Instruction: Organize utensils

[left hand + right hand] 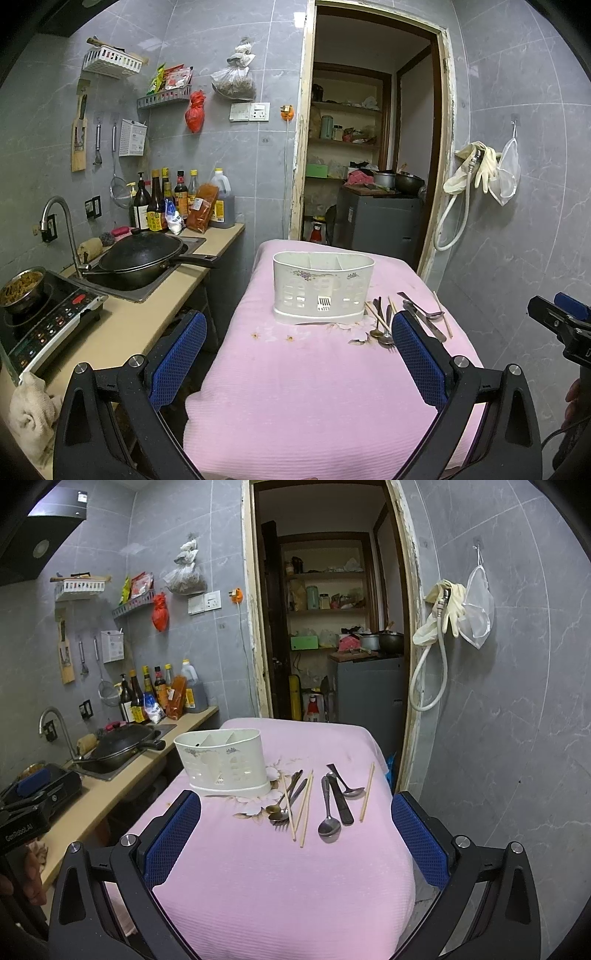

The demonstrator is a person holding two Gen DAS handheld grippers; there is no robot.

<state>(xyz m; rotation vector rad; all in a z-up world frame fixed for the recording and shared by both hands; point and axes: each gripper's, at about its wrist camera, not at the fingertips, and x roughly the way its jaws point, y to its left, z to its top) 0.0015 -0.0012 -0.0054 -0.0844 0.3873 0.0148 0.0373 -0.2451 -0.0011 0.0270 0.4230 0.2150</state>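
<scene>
Ahead of my right hand-held gripper (295, 849), released and nearer, the spoons (330, 825) lie lengthwise near-to-far, right of the utensil caddy (225, 762).

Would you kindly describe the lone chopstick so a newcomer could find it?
Start at the pink cloth, then the white caddy. Right of the spoons lies one chopstick, alone at the far right, apart from the others.

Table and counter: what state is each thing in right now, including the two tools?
Left tool: open, holding nothing.
Right tool: open, holding nothing.
Holder: upright on the pink cloth, appears empty.
Spoons: lying loose beside the holder.
Fork: lying flat among them.
Chopsticks: scattered, not paired.
Wok: sitting in the sink.
Doorway: open.
</scene>
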